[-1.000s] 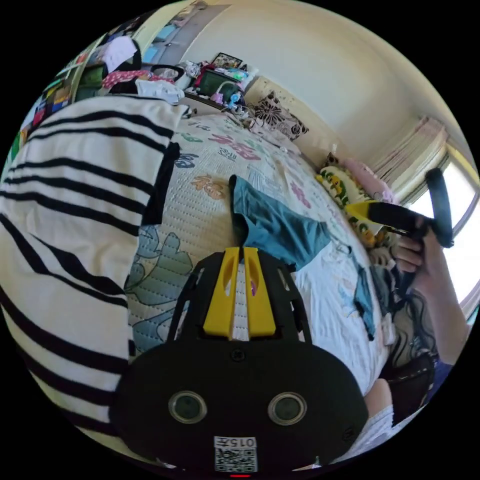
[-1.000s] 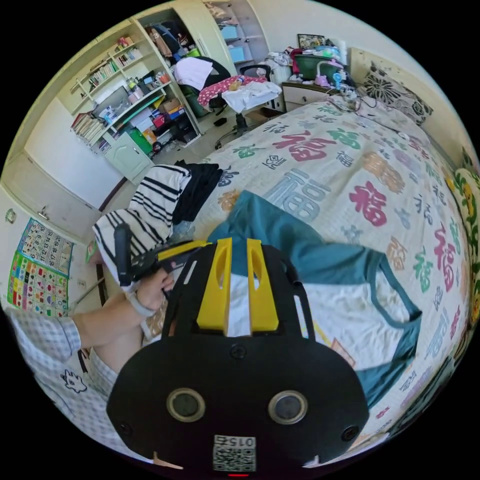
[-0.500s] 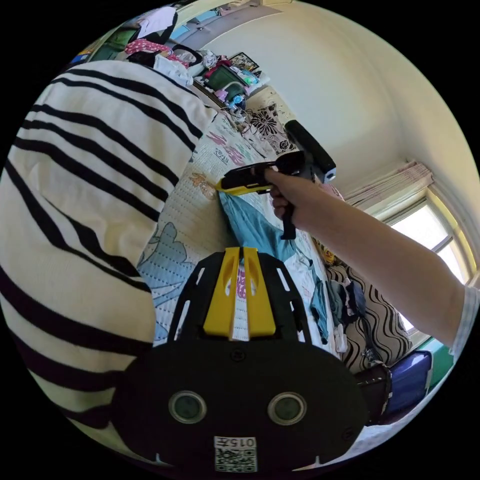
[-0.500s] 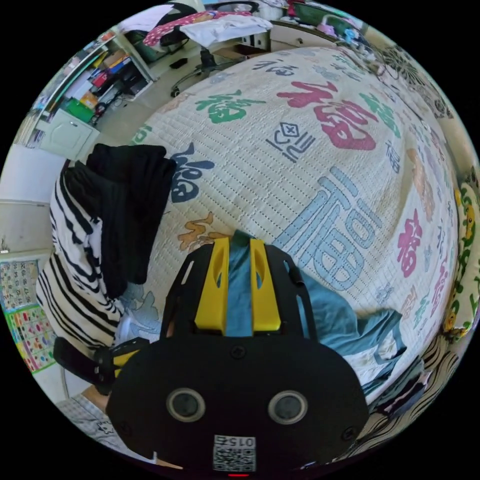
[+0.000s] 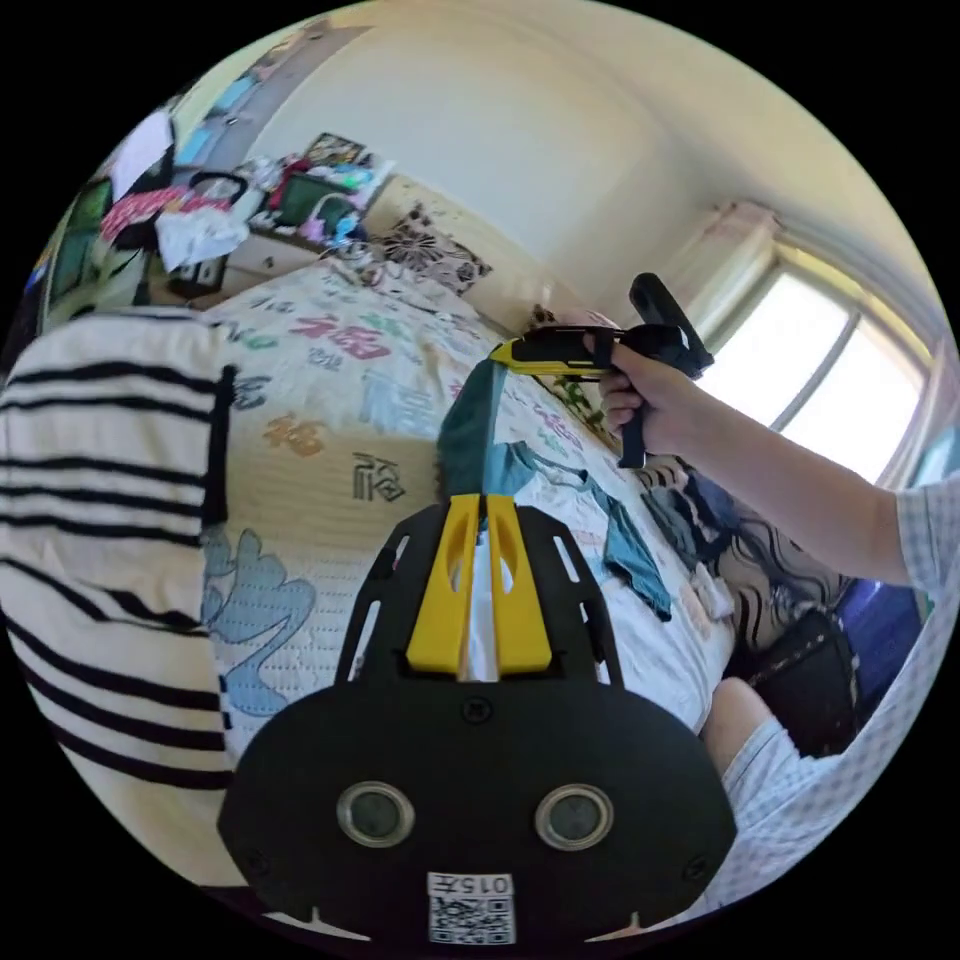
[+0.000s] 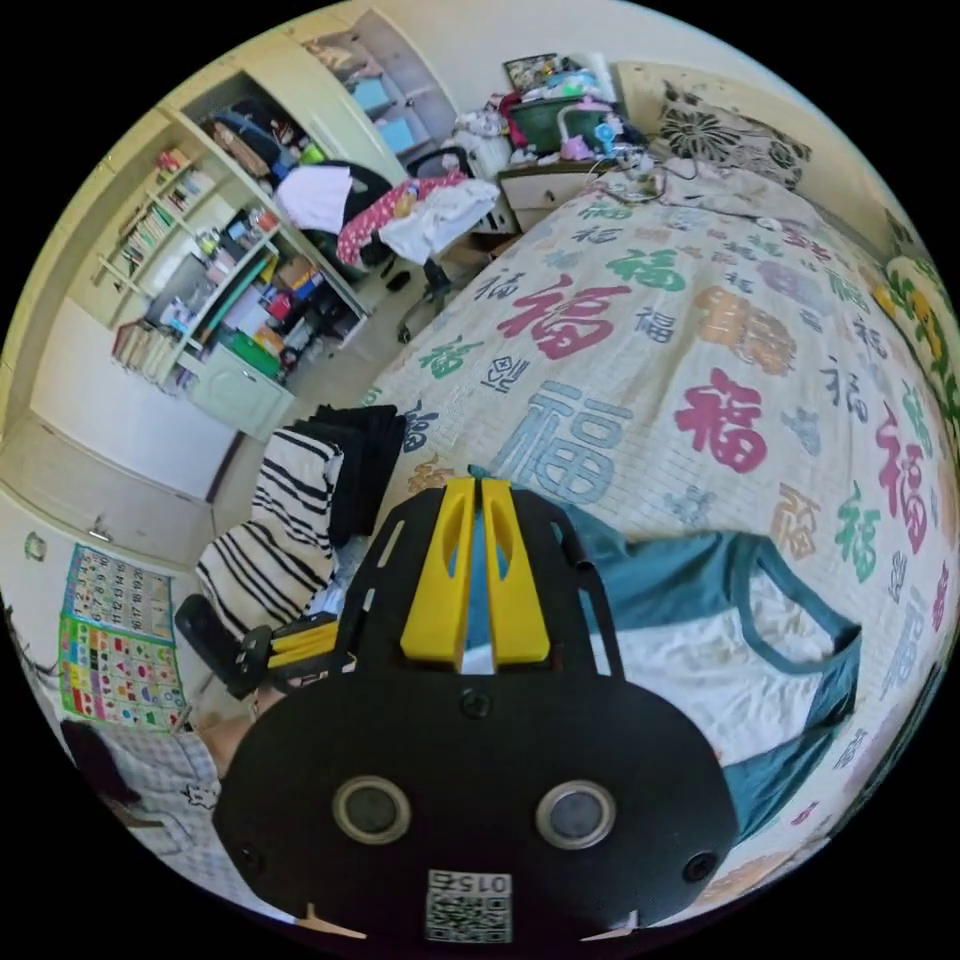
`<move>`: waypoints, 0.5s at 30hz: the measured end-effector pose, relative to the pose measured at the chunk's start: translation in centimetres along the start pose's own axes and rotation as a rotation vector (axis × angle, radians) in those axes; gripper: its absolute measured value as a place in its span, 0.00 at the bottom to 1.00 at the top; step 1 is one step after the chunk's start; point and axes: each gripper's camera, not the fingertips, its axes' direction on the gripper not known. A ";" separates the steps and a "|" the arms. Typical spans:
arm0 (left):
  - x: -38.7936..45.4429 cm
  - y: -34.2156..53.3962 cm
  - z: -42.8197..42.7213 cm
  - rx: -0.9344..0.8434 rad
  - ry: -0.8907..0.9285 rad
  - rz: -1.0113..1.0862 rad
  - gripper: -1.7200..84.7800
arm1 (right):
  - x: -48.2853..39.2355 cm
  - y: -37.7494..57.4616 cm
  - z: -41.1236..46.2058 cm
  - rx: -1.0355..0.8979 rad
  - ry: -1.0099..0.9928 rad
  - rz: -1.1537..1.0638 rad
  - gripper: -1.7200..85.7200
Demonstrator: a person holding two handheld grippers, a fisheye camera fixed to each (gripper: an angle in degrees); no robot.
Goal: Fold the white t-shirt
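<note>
With both grippers — right gripper (image 5: 497,356) and left gripper (image 5: 481,505) — clamped on the white t-shirt (image 6: 720,650) at frame centre, keep the teal sleeve taut — lower it evenly onto the bed (image 6: 640,330).

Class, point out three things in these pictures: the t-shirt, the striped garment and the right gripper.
t-shirt (image 6: 720,690): right gripper view, white front panel.
striped garment (image 5: 100,480): left gripper view, middle of the folded stack.
right gripper (image 5: 500,357): left gripper view, yellow jaw tips pinching the teal sleeve.

Quilted matt cloth bedspread (image 6: 640,330); soft cloth t-shirt (image 6: 700,640); matt plastic right gripper (image 6: 478,490).
</note>
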 end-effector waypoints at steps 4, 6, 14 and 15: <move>6.5 -0.1 4.6 -0.161 0.034 0.184 0.02 | 6.3 7.2 -5.5 0.077 -0.025 0.110 0.02; 9.9 1.1 7.6 -0.239 -0.032 0.285 0.02 | 9.1 10.6 -6.0 0.058 -0.016 0.167 0.02; 12.7 0.6 12.3 -0.442 -0.017 0.338 0.04 | 19.0 18.9 -5.4 -0.025 -0.040 0.410 0.09; 12.3 -0.4 11.9 -0.420 -0.014 0.322 0.04 | 19.3 18.9 -5.7 -0.013 -0.033 0.408 0.09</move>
